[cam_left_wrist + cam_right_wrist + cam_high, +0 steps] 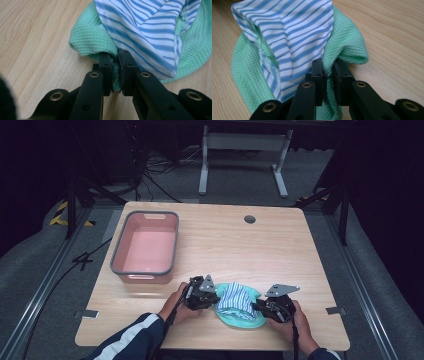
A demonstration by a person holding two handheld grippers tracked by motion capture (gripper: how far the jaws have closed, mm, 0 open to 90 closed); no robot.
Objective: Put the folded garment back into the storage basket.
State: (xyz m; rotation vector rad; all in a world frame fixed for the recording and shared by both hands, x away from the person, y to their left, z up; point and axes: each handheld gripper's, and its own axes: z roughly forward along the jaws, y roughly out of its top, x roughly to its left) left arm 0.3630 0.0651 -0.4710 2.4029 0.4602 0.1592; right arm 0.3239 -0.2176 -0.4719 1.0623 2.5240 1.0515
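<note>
Mint-green waffle-knit cloth [239,318]; blue-and-white pinstriped cotton cloth [235,298] on it. Pink rectangular plastic tub [146,248], grey rim, far left. Light wood-grain table [240,245].

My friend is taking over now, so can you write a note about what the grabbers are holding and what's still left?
Left gripper: shut on the green cloth at its left edge.
Right gripper: shut on the same cloth's right edge.
The striped cloth lies on top of the green one, near the front of the table.
The pink bin sits back left, nothing in it.
Done: both edges gripped.
Left: probably lift the bundle and move it, maybe to the bin.
</note>
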